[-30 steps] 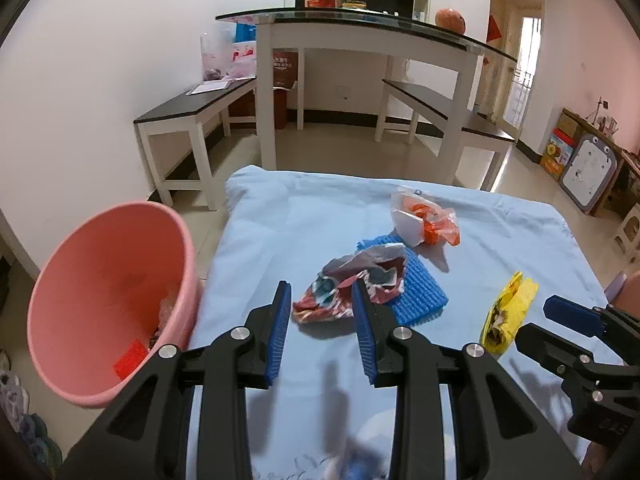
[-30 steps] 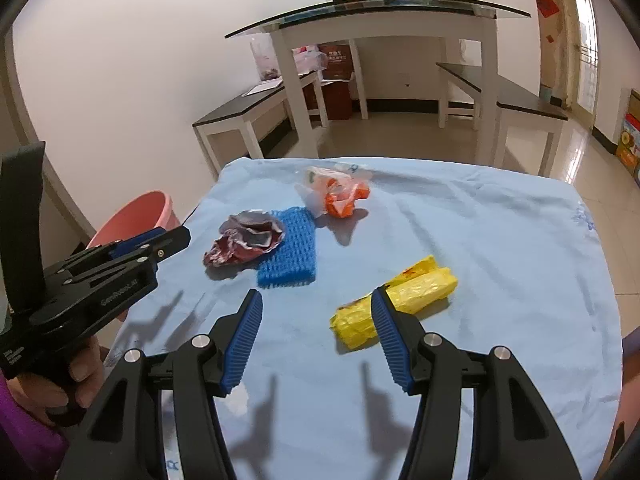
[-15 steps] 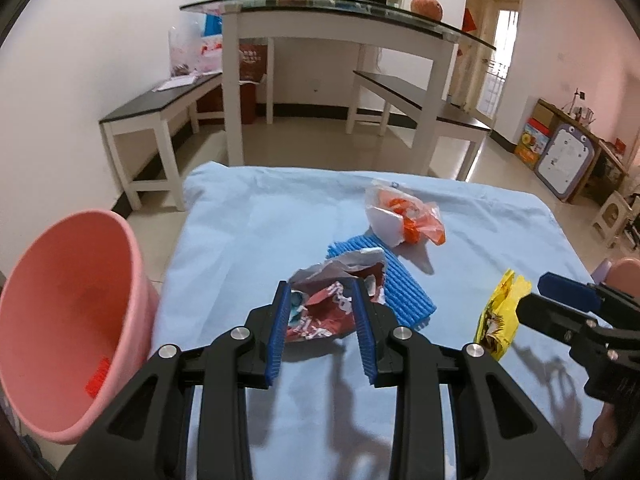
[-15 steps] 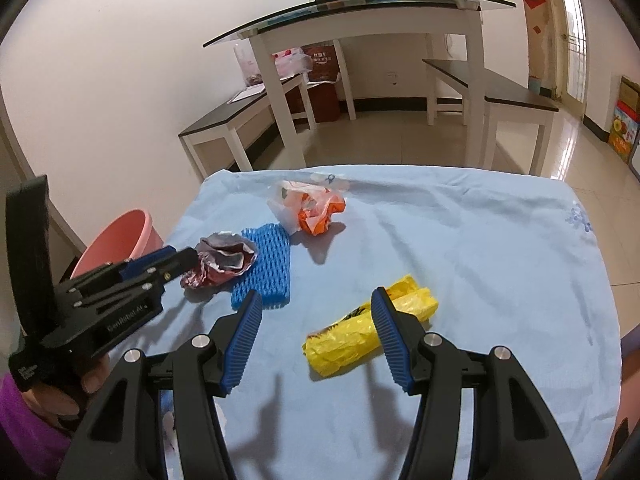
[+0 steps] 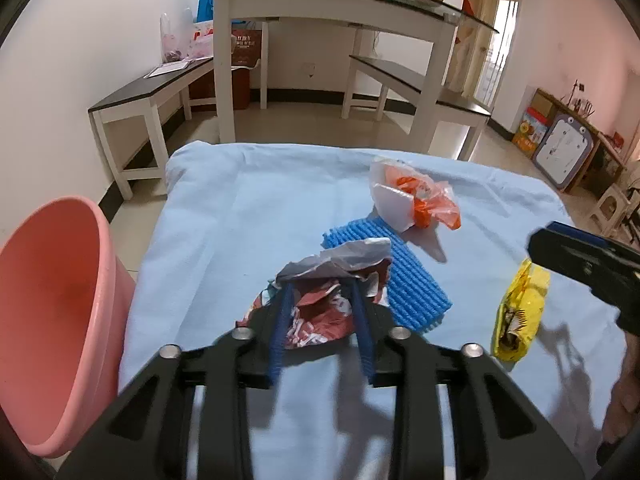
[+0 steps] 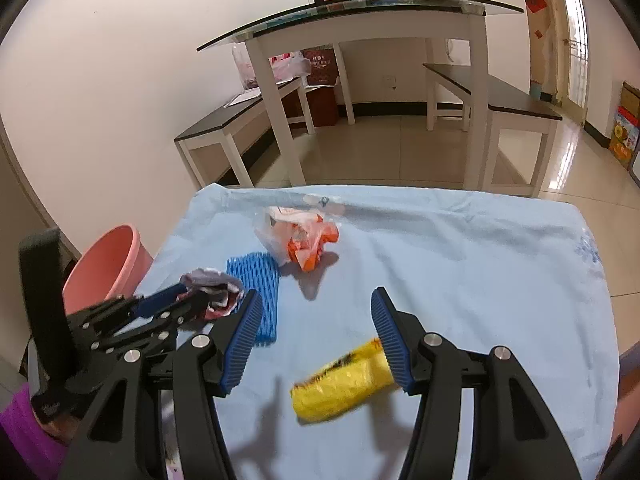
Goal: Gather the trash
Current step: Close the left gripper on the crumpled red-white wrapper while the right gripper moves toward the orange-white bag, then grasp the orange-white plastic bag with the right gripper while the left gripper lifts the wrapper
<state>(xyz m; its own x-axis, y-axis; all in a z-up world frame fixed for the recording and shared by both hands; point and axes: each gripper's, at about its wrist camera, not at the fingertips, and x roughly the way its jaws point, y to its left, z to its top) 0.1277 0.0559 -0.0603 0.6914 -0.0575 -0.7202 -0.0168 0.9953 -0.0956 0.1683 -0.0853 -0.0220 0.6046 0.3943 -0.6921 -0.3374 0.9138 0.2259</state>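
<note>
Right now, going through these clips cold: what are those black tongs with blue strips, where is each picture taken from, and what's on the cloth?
They are hand-held grippers, one in each of a person's hands, each carrying a camera that looks along its fingers.

The left gripper has just been closing and now pinches a crumpled red and silver wrapper.

The right gripper is open, with a yellow wrapper lying by its right finger, not held.

On the blue cloth also lie a blue foam net and an orange and white plastic bag. A pink bin stands beside the table.
</note>
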